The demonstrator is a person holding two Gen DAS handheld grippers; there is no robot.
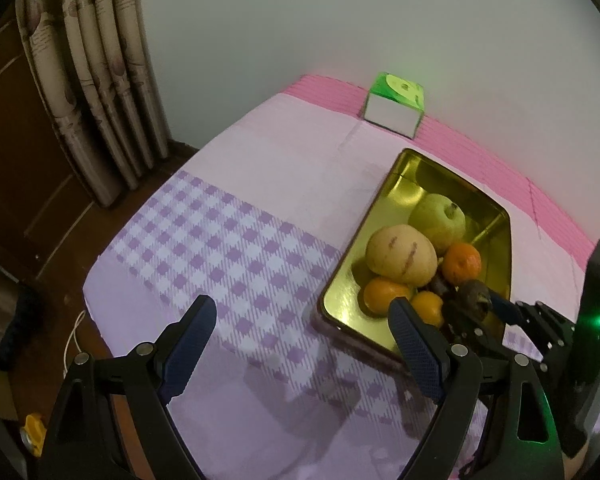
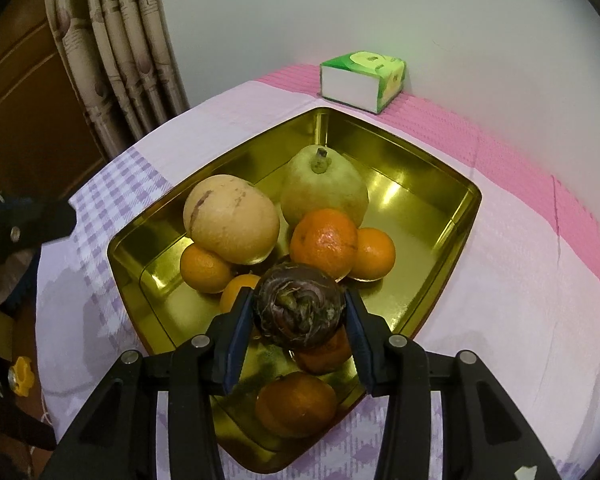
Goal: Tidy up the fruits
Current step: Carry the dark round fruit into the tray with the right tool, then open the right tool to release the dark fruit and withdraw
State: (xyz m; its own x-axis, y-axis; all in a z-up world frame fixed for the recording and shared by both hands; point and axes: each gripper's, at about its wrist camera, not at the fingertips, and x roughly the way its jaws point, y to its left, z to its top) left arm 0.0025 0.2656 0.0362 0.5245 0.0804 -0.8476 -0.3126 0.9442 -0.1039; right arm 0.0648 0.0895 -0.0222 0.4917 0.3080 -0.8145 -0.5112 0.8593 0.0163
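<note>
Surface [image 2: 500, 280]: pink and lilac checked cloth, wall behind.

Gold tray [image 2: 452, 236] is the landmark, open side up, on the cloth. Tissue box [image 2: 360, 80] sits beyond the tray's far corner, apart from it.

In the tray, big to small: pale striped melon [image 2: 232, 220] at the left, green pear [image 2: 324, 192] behind centre with its stem toward the camera, tangerines [image 2: 324, 240] clustered mid-tray and at the near end.

Right gripper [image 2: 298, 316]: fingers clamped on a dark purple-brown bulb-like fruit [image 2: 298, 312], one pad each side, held above the tray's near half, over the tangerines. Fruit is roundish, no real long axis; its rough fibrous end faces the camera. Its way from here is straight down, and bare tray floor shows only right of the cluster. My read: placing step, nearly there; lower and release, maybe shifted right.

Left gripper [image 1: 300, 344]: fingers wide apart, empty, hovering over the cloth left of the tray. Right hand is clearly the nearer one.
</note>
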